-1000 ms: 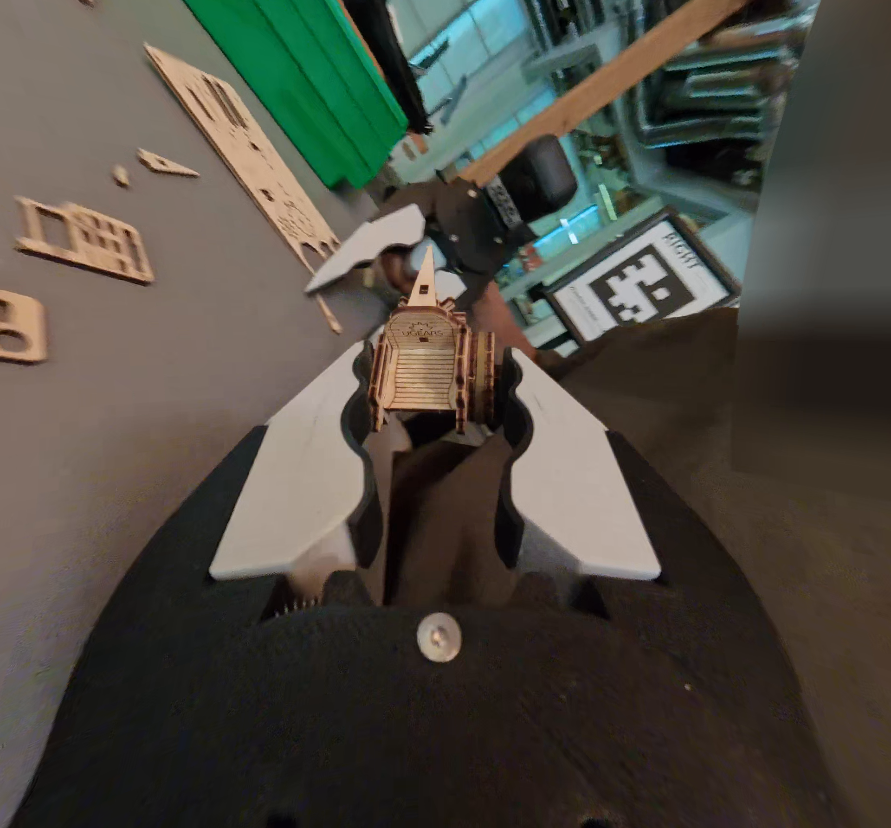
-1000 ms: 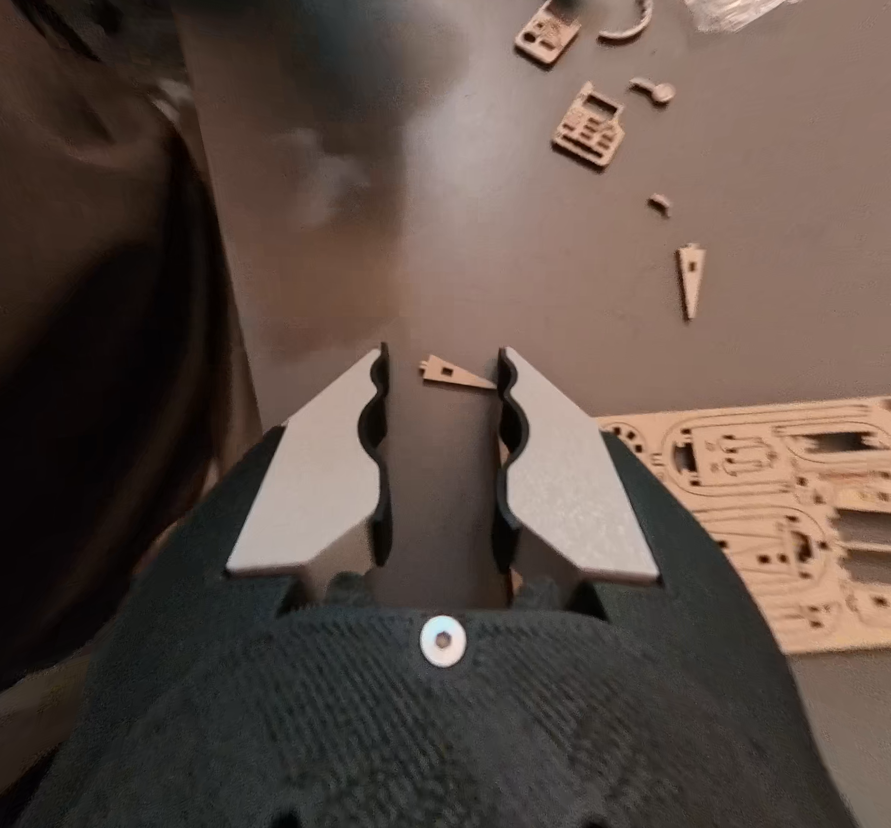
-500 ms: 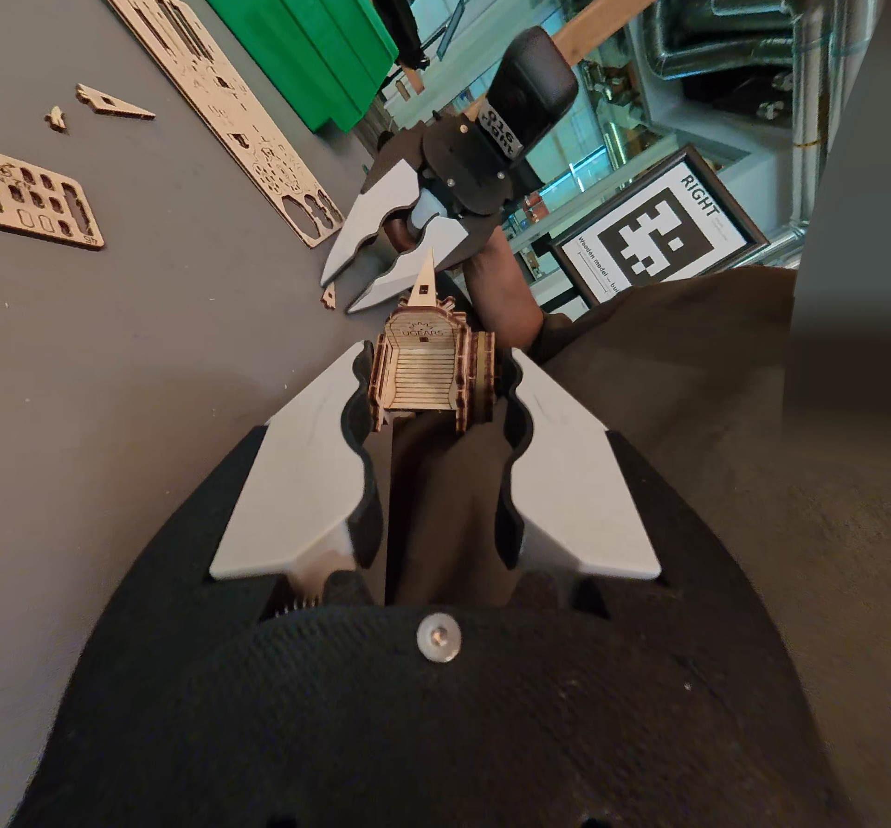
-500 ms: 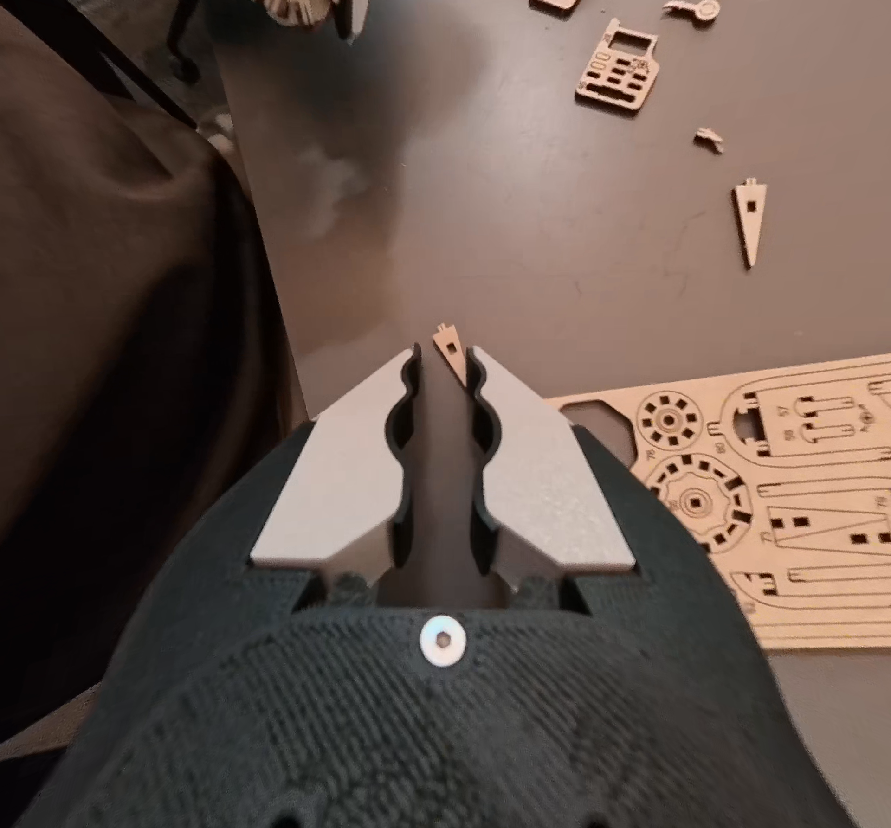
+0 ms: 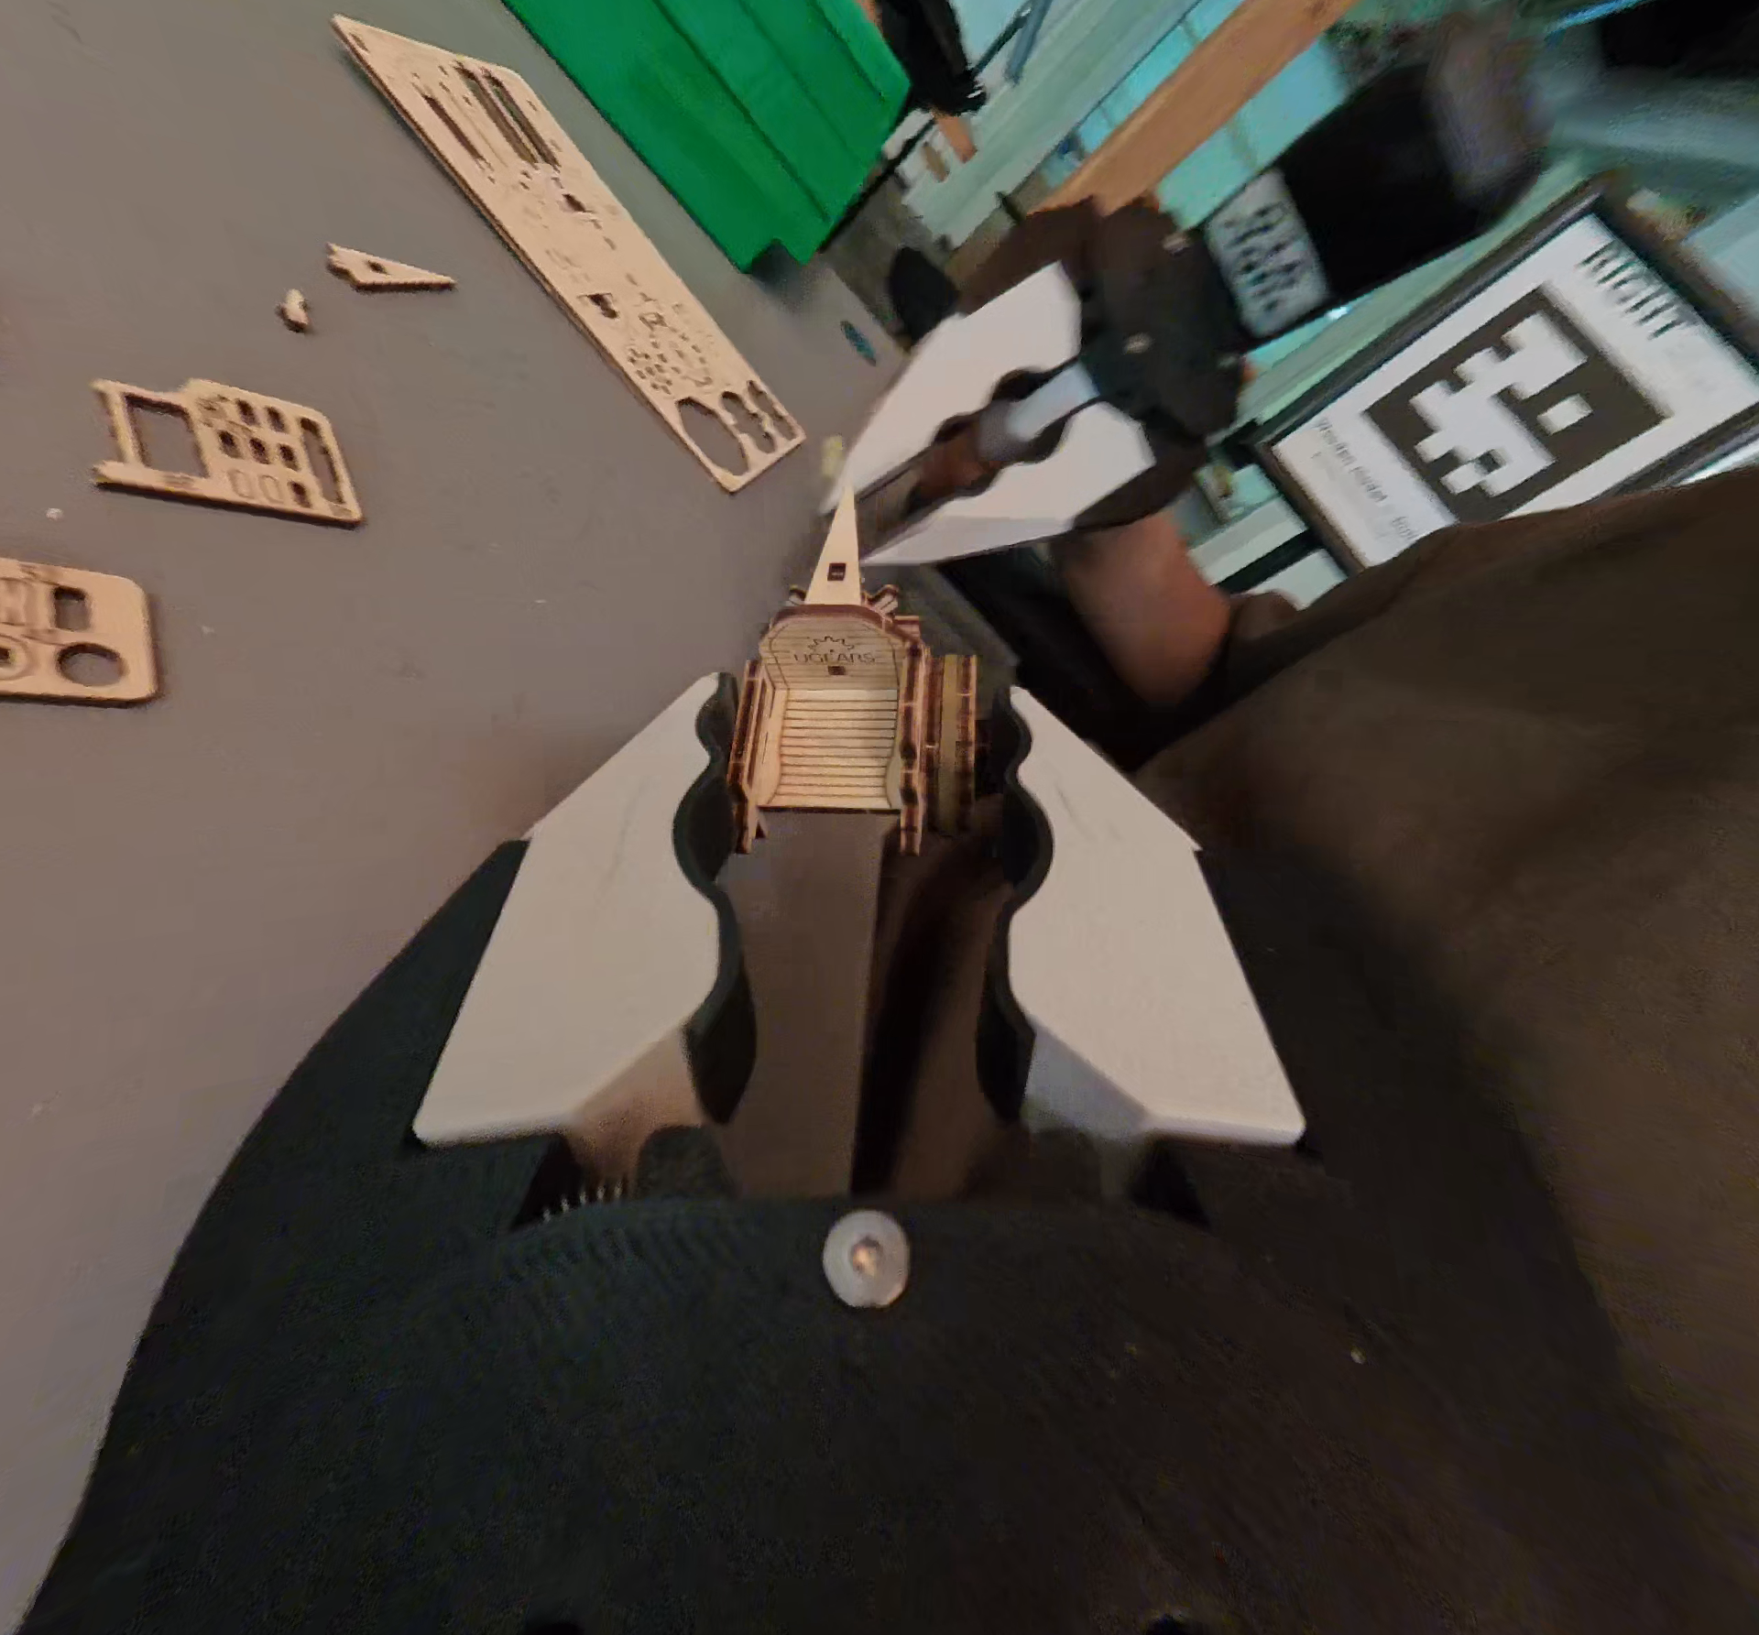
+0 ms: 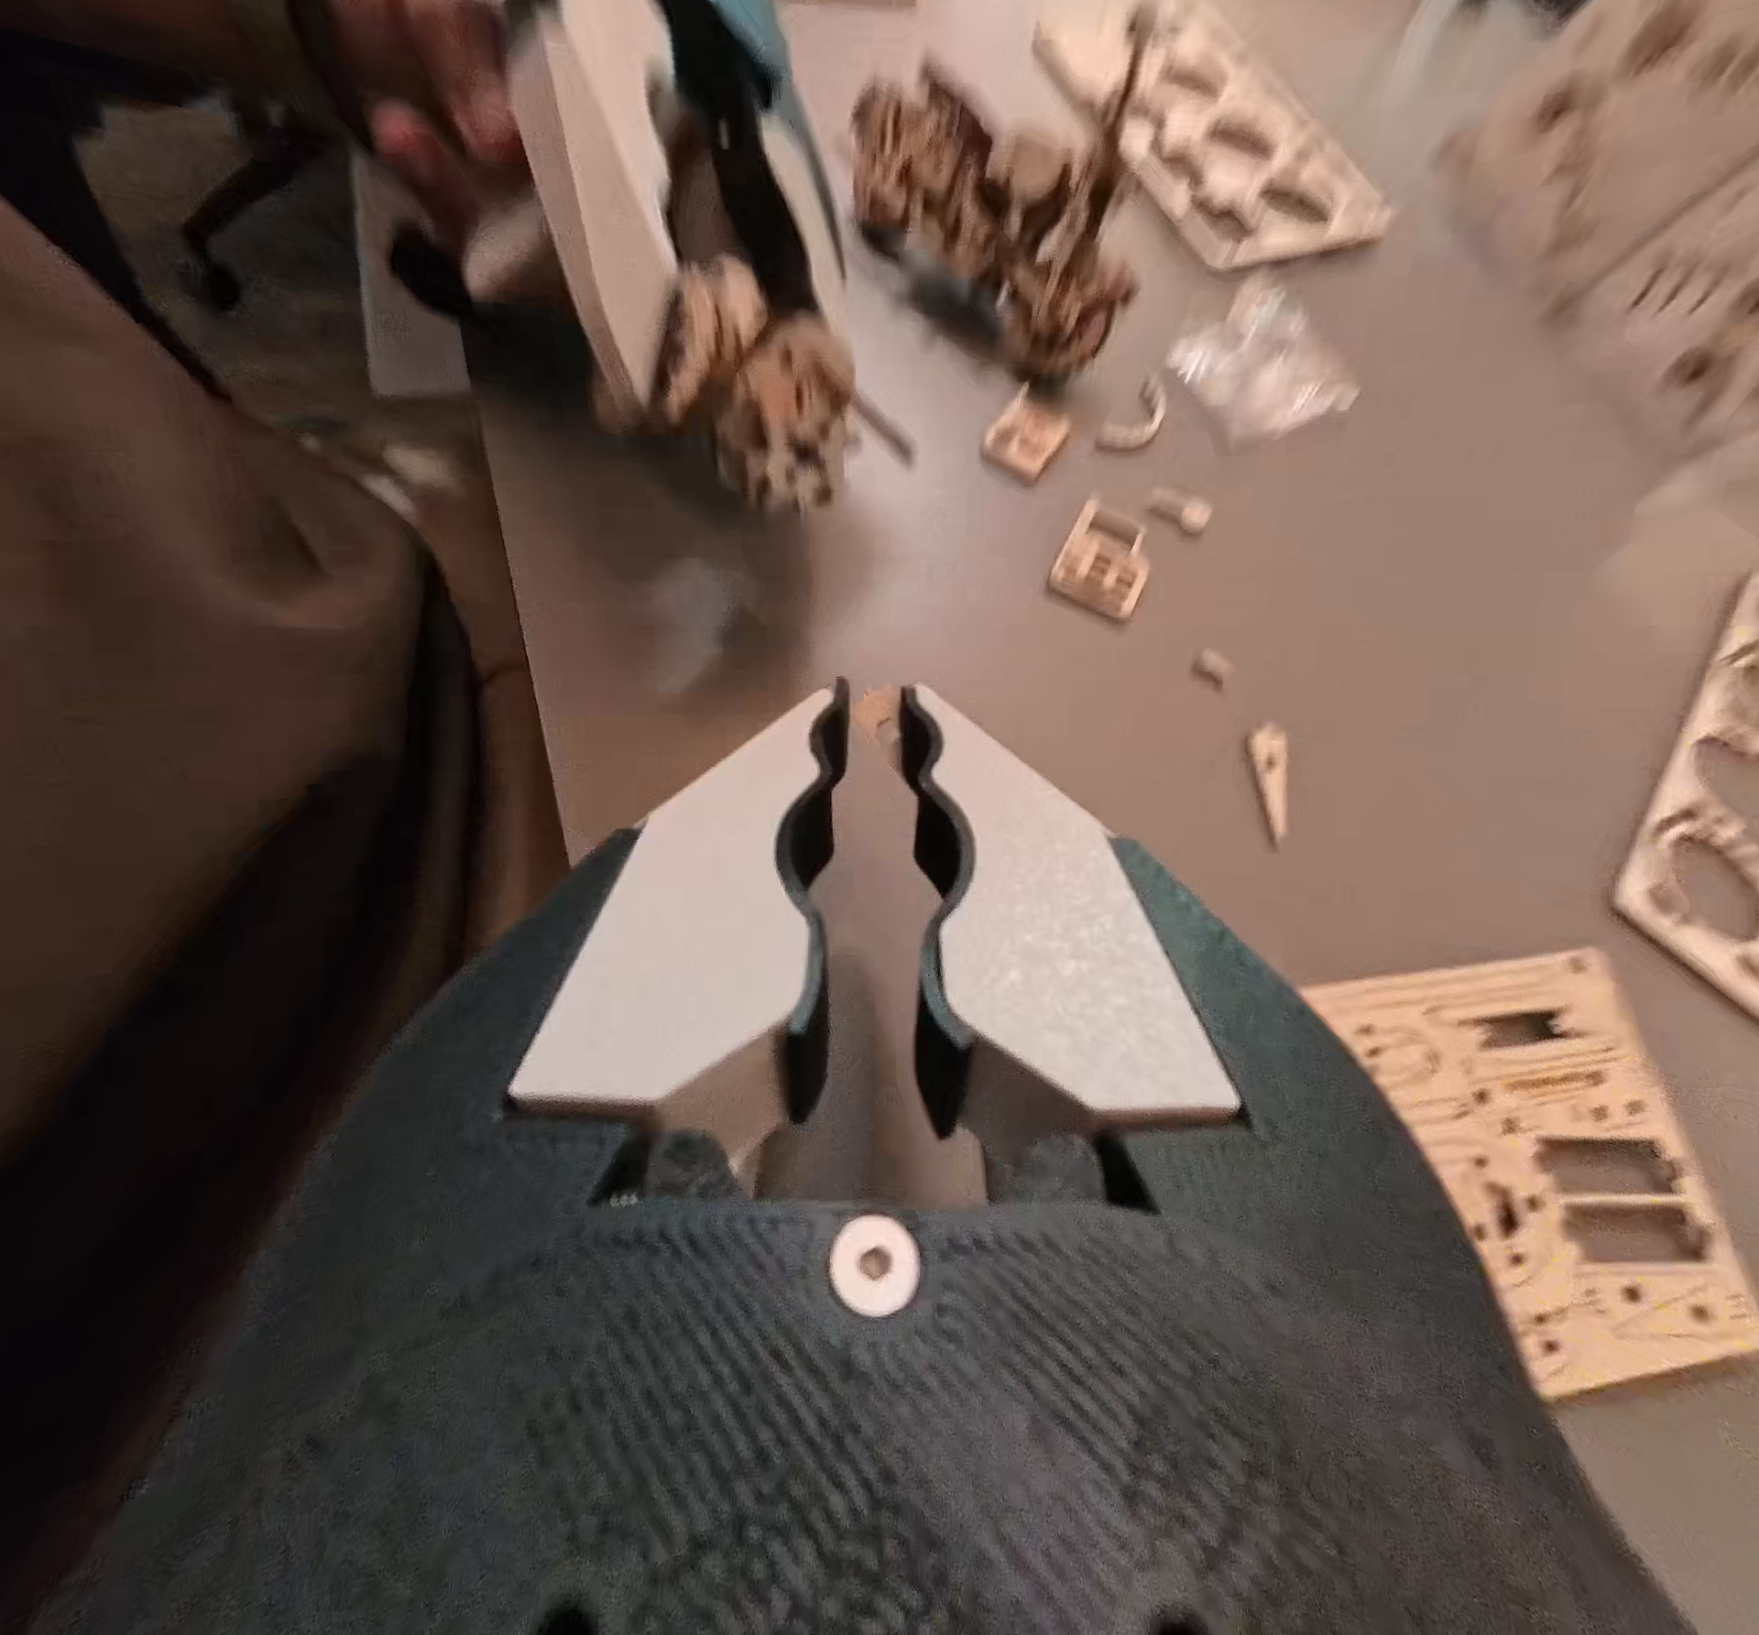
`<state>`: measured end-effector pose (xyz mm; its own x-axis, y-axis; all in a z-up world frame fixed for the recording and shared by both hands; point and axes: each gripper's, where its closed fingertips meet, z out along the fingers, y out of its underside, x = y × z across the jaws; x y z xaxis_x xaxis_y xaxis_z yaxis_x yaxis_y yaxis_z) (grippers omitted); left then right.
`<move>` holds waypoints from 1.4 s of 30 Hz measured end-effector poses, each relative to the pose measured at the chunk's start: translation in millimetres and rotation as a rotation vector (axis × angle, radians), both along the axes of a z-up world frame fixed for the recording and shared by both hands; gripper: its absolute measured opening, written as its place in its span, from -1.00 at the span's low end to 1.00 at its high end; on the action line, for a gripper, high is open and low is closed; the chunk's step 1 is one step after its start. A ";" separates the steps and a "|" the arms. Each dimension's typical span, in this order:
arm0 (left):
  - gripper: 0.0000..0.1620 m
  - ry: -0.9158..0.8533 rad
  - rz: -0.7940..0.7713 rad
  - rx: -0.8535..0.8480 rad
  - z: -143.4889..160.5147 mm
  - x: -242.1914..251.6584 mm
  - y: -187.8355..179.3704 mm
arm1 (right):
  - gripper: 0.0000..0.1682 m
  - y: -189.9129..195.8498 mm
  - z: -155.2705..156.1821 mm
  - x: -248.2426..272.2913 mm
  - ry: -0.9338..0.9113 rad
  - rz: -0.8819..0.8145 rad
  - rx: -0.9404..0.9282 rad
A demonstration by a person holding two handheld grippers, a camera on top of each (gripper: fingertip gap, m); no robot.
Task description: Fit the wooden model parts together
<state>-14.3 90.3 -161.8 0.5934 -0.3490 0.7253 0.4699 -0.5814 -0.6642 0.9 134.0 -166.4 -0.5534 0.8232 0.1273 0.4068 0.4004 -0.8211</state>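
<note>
My left gripper [image 5: 857,719] is shut on a small wooden sub-assembly [image 5: 833,733] with a slatted panel, gear wheels at its side and a pointed spike on top. It also shows blurred in the right wrist view [image 6: 771,390], held over the table's near edge. My right gripper [image 6: 871,704] is shut on a small wedge-shaped wooden piece [image 6: 874,721] that peeks out between the tips. In the left wrist view the right gripper [image 5: 852,500] hovers just beyond the spike, tips pointing at it, apart from it.
The grey table [image 5: 286,828] carries punched wooden sheets [image 5: 571,238] [image 6: 1485,1161], loose parts [image 5: 228,457] [image 6: 1099,562], a spare wedge [image 6: 1271,776], a bigger wooden model [image 6: 999,209] and a plastic bag [image 6: 1256,362]. A green crate [image 5: 685,48] stands behind. Brown cloth [image 5: 1428,828] borders the near edge.
My right gripper closed on the small wedge at the table edge, lifted it and swung toward the left gripper. The left gripper kept its hold and turned slightly.
</note>
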 end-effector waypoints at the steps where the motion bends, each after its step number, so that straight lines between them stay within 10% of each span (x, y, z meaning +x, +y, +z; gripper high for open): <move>1: -0.38 0.056 0.012 0.004 -3.3 -0.6 0.7 | -0.89 -5.5 11.7 -2.6 0.053 -0.002 0.005; 18: -0.38 0.573 0.011 0.009 -29.5 13.3 1.1 | -0.89 -45.7 12.6 -6.2 0.080 0.096 0.257; 42: -0.38 0.494 -0.039 -0.083 -41.4 21.4 -4.4 | -0.88 -50.7 -10.9 -4.7 -0.052 0.098 0.258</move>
